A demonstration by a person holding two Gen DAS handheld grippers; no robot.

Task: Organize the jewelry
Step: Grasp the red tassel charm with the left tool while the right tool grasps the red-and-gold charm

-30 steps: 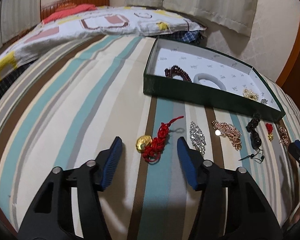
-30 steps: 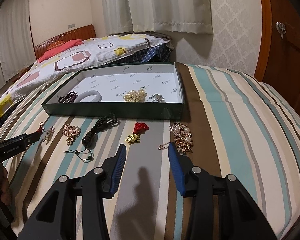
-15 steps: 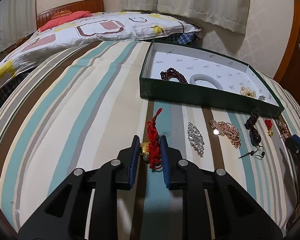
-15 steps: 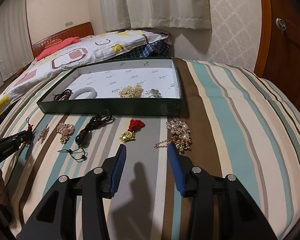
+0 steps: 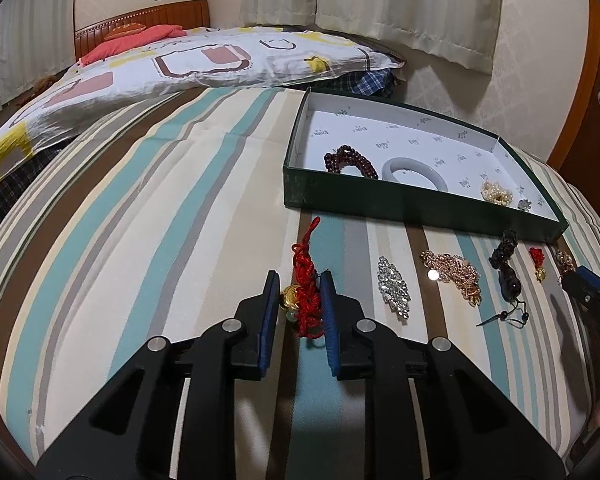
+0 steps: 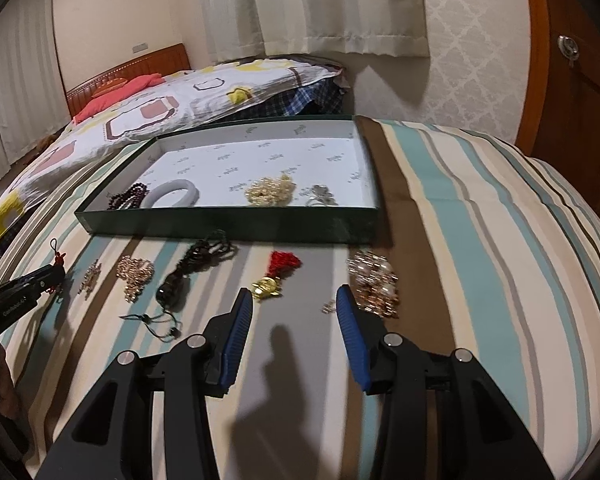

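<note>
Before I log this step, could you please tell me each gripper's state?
Left gripper: closed on the red knot charm.
Right gripper: open, holding nothing.

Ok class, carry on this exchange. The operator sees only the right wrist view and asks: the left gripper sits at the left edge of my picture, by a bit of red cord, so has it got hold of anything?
Observer: Yes. The left gripper is shut on a red knotted charm; both blue pads press its sides.
Operator: Is it only cord?
Observer: No. A gold ornament is tied to it, against the pad on the left.
Operator: Is it lifted?
Observer: Unclear. Its lower loop casts a small shadow on the bed cover just beneath it.
</note>
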